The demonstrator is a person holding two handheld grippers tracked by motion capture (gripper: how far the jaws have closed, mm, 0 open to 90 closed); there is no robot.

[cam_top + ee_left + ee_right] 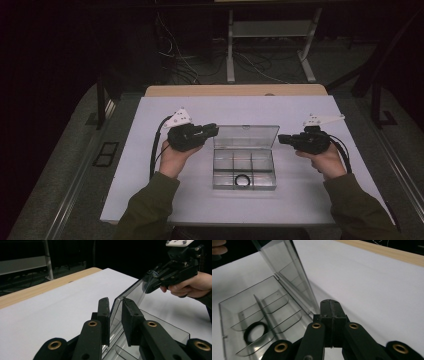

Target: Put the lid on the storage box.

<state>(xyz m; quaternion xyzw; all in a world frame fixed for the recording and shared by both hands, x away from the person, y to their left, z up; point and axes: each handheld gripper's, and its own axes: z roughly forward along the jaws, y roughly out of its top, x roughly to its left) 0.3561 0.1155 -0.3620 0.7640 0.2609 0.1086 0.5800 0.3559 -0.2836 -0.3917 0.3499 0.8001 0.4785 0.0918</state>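
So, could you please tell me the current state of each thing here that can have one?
Clear plastic box: open, resting on the table.
Lid: raised, roughly upright.
Black ring: lying in a front compartment of the box.
Left hand-held gripper: jaws astride the lid's edge, a gap visible.
Right hand-held gripper: shut, empty, beside the lid's corner.

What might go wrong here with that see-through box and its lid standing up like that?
The left gripper straddles the upright lid with a visible gap, so the lid may slip free and swing. The shut right gripper, beside the lid's corner, might nudge the light clear box across the table, jostling the black ring inside.
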